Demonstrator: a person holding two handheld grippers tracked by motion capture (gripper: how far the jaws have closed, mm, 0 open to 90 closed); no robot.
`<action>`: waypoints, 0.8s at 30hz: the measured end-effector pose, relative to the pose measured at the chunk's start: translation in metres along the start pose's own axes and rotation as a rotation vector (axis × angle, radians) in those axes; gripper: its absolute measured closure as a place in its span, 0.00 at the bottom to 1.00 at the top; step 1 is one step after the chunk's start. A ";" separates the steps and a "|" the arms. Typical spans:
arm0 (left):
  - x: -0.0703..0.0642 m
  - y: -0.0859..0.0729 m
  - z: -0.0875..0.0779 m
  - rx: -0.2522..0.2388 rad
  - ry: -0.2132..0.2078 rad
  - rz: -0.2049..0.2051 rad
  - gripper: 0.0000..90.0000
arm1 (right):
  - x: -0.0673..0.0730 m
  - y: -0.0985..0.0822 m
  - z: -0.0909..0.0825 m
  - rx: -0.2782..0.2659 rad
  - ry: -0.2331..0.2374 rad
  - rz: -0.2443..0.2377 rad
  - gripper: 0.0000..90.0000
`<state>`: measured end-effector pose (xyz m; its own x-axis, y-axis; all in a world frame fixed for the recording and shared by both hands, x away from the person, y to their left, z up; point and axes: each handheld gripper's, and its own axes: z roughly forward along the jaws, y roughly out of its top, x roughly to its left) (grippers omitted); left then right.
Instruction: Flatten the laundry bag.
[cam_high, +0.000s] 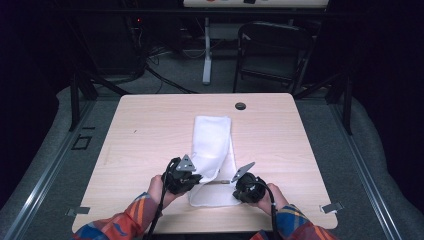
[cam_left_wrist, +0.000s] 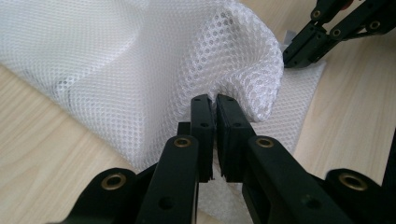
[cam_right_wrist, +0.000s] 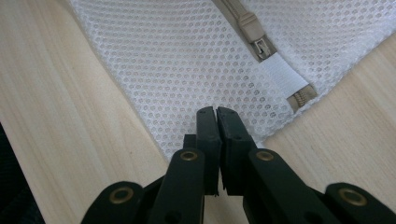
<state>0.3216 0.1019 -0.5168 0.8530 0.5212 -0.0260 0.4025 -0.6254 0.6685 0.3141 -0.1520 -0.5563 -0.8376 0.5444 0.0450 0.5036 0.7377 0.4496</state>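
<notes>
Both my grippers pinch the near end of the white mesh bag (cam_high: 212, 150), whose length runs away from me along the table (cam_high: 150, 125): left gripper (cam_left_wrist: 215, 100) lifting a fold, right gripper (cam_right_wrist: 216, 112) clamping the corner beside the zipper (cam_right_wrist: 261, 46).

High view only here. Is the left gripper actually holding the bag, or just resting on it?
Observer: Holding. The left gripper has its fingers shut on a raised fold of the mesh bag.
Operator: And the right?
Observer: The right gripper is shut on the bag's corner, which lies flat on the table.
Operator: Zipper?
Observer: It's beige, and the zipper pull sits at the end by a white tab, close to the right gripper's corner.
</notes>
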 end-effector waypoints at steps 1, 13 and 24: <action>0.001 -0.001 -0.001 -0.001 0.006 -0.001 0.95 | 0.000 0.000 0.000 0.000 -0.002 0.001 0.98; 0.004 -0.003 -0.006 -0.013 0.019 -0.001 0.95 | 0.002 0.000 0.000 0.007 -0.001 0.025 1.00; 0.004 -0.003 -0.003 -0.006 0.014 0.014 0.95 | 0.003 0.005 -0.004 -0.021 -0.044 0.007 1.00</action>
<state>0.3228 0.1076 -0.5164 0.8539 0.5203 -0.0063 0.3885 -0.6294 0.6731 0.3131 -0.1484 -0.5500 -0.8238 0.5669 0.0088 0.5042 0.7255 0.4683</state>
